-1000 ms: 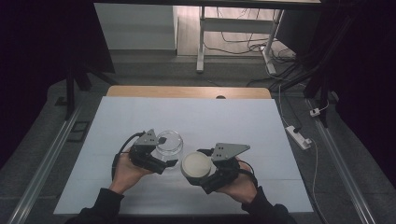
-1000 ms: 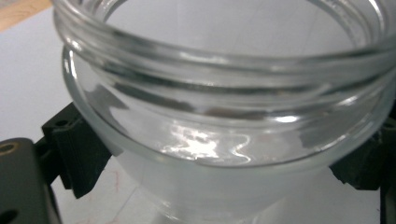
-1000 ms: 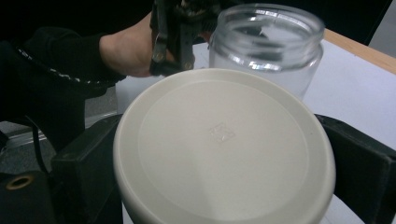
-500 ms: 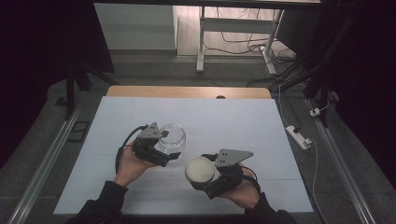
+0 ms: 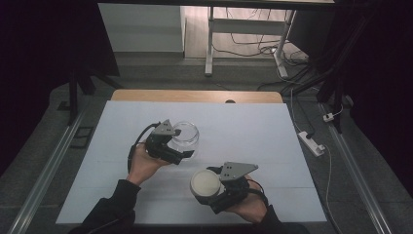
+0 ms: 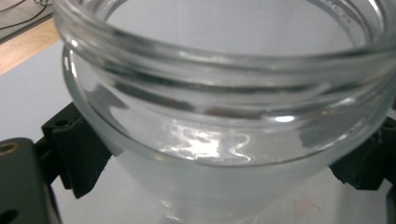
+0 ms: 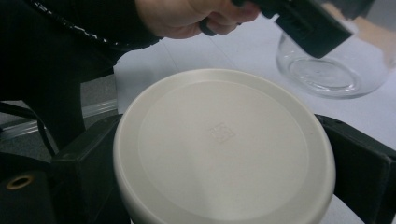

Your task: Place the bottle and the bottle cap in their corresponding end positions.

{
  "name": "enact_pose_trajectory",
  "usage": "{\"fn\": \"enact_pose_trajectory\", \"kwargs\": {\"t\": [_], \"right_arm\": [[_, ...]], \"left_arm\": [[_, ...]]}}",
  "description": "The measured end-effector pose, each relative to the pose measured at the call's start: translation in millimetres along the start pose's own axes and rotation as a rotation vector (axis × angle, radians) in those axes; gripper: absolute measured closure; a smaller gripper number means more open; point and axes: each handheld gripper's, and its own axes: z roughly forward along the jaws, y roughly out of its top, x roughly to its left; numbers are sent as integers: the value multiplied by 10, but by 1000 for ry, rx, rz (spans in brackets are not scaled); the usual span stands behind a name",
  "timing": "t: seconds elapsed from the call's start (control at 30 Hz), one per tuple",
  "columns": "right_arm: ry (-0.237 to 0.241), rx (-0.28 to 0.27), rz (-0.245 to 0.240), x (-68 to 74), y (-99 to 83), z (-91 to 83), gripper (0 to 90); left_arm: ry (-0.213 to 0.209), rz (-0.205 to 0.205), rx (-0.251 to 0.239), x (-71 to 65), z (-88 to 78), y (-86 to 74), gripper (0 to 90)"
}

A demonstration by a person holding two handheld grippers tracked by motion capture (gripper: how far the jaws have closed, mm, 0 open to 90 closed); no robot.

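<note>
An open glass jar (image 5: 185, 135) is seen standing on the white table sheet (image 5: 253, 131), near its middle. The jar is clamped at its sides by the jaws of the left gripper (image 5: 181, 152). Nearer the person than the jar and to its right, a round white lid (image 5: 205, 184) is held between the jaws of the right gripper (image 5: 210, 192), apart from the jar.
</note>
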Motion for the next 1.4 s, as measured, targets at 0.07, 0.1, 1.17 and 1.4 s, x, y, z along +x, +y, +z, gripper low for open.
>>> {"fn": "enact_pose_trajectory", "kwargs": {"t": [0.07, 0.1, 1.17, 1.4], "right_arm": [[-2, 1, -2, 2, -8, 12, 71], [-2, 1, -2, 2, -8, 12, 71], [-14, 38, -12, -14, -142, 341, 70], [-21, 50, 3, -71, -199, 406, 70]], "left_arm": [[1, 0, -4, 32, 39, 34, 78], [1, 0, -4, 32, 39, 34, 78], [15, -3, -3, 375, 546, 222, 78], [29, -13, 14, 461, 657, 188, 78]]}}
